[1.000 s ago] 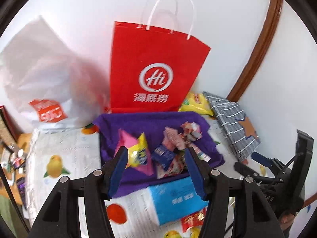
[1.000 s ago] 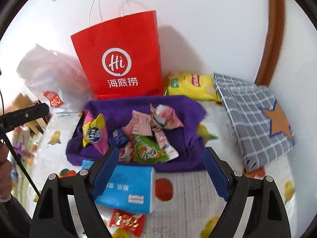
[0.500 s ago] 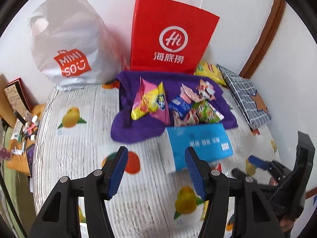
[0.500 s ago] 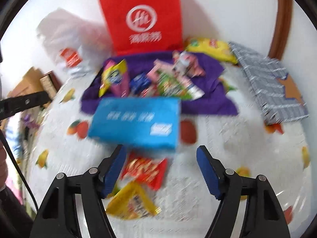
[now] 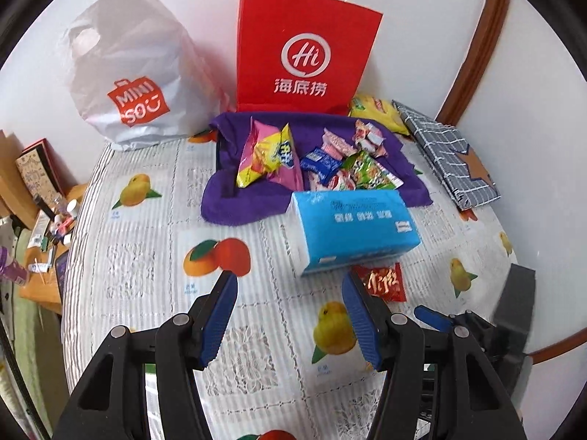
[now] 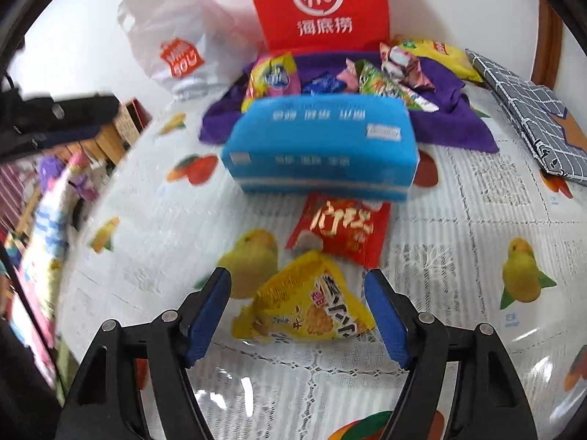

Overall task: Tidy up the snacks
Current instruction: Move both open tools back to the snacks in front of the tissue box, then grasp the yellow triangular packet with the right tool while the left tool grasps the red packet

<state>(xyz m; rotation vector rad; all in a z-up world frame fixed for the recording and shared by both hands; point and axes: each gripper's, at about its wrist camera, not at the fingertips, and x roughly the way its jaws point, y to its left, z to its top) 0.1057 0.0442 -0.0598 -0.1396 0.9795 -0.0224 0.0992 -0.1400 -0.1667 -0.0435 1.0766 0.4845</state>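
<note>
Several snack packets (image 5: 315,157) lie piled on a purple cloth (image 5: 234,205) in front of a red paper bag (image 5: 304,55). A blue tissue pack (image 5: 356,227) lies just before the cloth. A red snack packet (image 6: 341,227) and a yellow snack packet (image 6: 308,311) lie on the tablecloth nearer me. My right gripper (image 6: 297,289) is open, with the yellow packet between its fingers. My left gripper (image 5: 290,293) is open and empty above the tablecloth, left of the red packet (image 5: 383,282).
A white Miniso plastic bag (image 5: 124,84) stands at the back left. A grey checked folded bag (image 5: 451,157) lies at the right, a yellow chip bag (image 5: 374,110) behind the cloth. The table's left edge drops to a cluttered shelf (image 5: 40,212).
Both grippers have pulled back from the cloth toward the near side of the table. The right one has dropped low around the yellow packet. Both stay open.
</note>
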